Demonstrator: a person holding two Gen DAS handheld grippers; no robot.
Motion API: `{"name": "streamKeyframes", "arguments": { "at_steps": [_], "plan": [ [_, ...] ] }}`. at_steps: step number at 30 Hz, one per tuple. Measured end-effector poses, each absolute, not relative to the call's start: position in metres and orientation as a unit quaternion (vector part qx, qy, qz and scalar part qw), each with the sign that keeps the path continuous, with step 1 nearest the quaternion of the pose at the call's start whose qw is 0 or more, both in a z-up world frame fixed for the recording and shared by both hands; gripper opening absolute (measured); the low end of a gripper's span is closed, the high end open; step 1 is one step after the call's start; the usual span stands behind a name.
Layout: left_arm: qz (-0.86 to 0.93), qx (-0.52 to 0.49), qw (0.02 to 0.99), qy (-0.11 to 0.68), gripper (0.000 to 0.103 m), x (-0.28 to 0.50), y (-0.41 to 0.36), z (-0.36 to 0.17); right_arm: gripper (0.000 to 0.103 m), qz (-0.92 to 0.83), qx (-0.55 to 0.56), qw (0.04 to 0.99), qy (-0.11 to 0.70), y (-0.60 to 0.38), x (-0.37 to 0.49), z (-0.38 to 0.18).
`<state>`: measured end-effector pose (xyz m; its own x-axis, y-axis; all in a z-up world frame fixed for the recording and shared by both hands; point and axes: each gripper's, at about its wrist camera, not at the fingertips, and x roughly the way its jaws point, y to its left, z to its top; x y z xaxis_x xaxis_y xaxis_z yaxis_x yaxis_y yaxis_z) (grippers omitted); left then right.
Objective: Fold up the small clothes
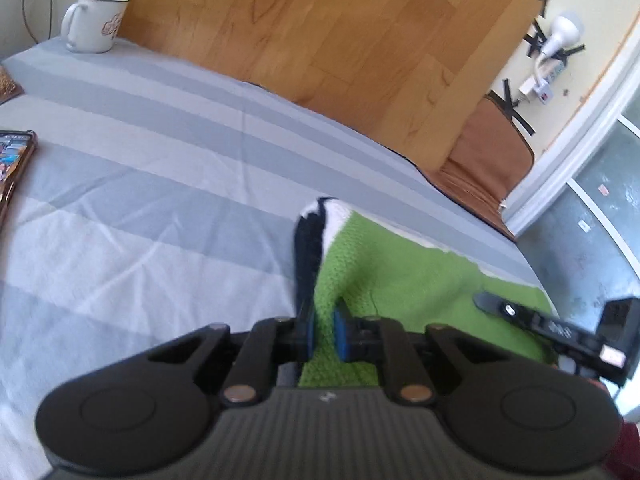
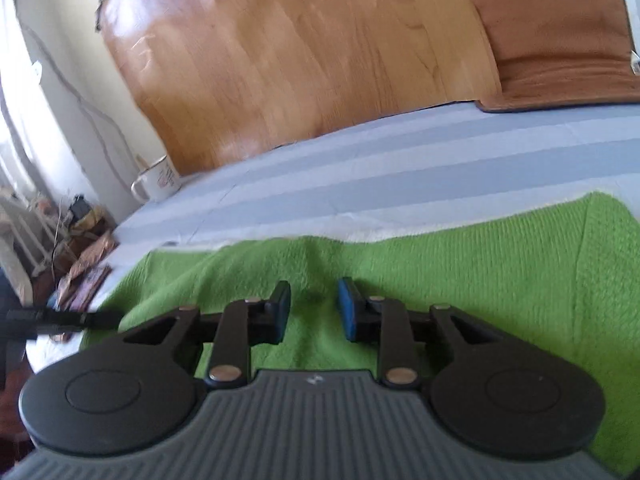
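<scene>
The green knitted garment point(image 2: 440, 264) lies spread on the striped sheet point(image 1: 160, 168) of the bed, directly under and ahead of both grippers. One end of it, with a black and white trim point(image 1: 316, 224), is lifted off the sheet and rises from between the fingers of the left gripper point(image 1: 325, 330).

**Gripper state**
- Left gripper: jaws closed down on a pinch of the green knit; the fabric stands up ahead of the blue pads point(image 1: 341, 332).
- Right gripper point(image 2: 314, 310): jaws partly open, straddling a low ridge of the knit. The pads are not seen pressing on it, so nothing is judged to be held.

**Step in hand (judged):** carrying the gripped end across to form a fold.

**Procedure**
1. Keep the left pinch firm; loose knit is likely to stretch and slip.
2. Close the right gripper on the ridge between its fingers before lifting, so that both corners travel together.
3. Move both grippers level with each other to keep the fold line straight.
4. Lay the lifted edge flat on the part of the garment beyond the right gripper, aligning edges before release.

**Caution:** a mug point(image 1: 98, 22) stands far ahead and left of the left gripper, and a phone point(image 1: 14, 164) lies to its left. Both are well apart from the garment.
</scene>
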<state>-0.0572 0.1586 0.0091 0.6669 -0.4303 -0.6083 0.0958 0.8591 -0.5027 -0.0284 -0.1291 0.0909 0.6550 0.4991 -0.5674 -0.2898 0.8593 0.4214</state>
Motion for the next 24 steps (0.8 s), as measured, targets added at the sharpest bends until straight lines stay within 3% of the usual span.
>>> {"name": "streamKeyframes", "arguments": {
  "at_steps": [4, 8, 13, 18, 19, 20, 21, 22, 24],
  "plan": [
    [-0.135, -0.168, 0.899, 0.381, 0.030, -0.061, 0.145, 0.016, 0.031, 0.229, 0.140, 0.901, 0.342, -0.140, -0.045, 0.106],
    [-0.141, -0.179, 0.922, 0.313, 0.035, -0.082, 0.152, 0.050, 0.031, 0.223, 0.137, 0.915, 0.306, -0.158, -0.069, 0.119],
    [-0.205, -0.174, 0.916, 0.296, 0.032, -0.061, 0.113, 0.067, 0.030, 0.222, 0.139, 0.917, 0.300, -0.159, -0.071, 0.116],
    [-0.241, -0.121, 0.906, 0.326, 0.024, -0.019, 0.051, 0.043, 0.029, 0.157, 0.100, 0.936, 0.299, -0.166, -0.066, 0.104],
    [-0.228, -0.102, 0.909, 0.332, 0.023, -0.012, 0.043, 0.035, 0.027, 0.128, 0.093, 0.940, 0.304, -0.173, -0.065, 0.100],
    [-0.206, -0.082, 0.915, 0.338, 0.018, -0.006, 0.039, 0.027, 0.016, 0.109, 0.098, 0.939, 0.310, -0.183, -0.063, 0.095],
    [-0.187, -0.067, 0.917, 0.345, 0.006, 0.002, 0.037, 0.018, 0.007, 0.102, 0.118, 0.936, 0.315, -0.195, -0.062, 0.090],
    [-0.182, -0.065, 0.923, 0.333, 0.006, 0.004, 0.039, 0.014, 0.000, 0.100, 0.152, 0.931, 0.315, -0.211, -0.062, 0.085],
    [-0.177, -0.085, 0.920, 0.338, 0.006, 0.009, 0.045, 0.014, 0.000, 0.109, 0.217, 0.917, 0.317, -0.231, -0.065, 0.079]
  ]
}}
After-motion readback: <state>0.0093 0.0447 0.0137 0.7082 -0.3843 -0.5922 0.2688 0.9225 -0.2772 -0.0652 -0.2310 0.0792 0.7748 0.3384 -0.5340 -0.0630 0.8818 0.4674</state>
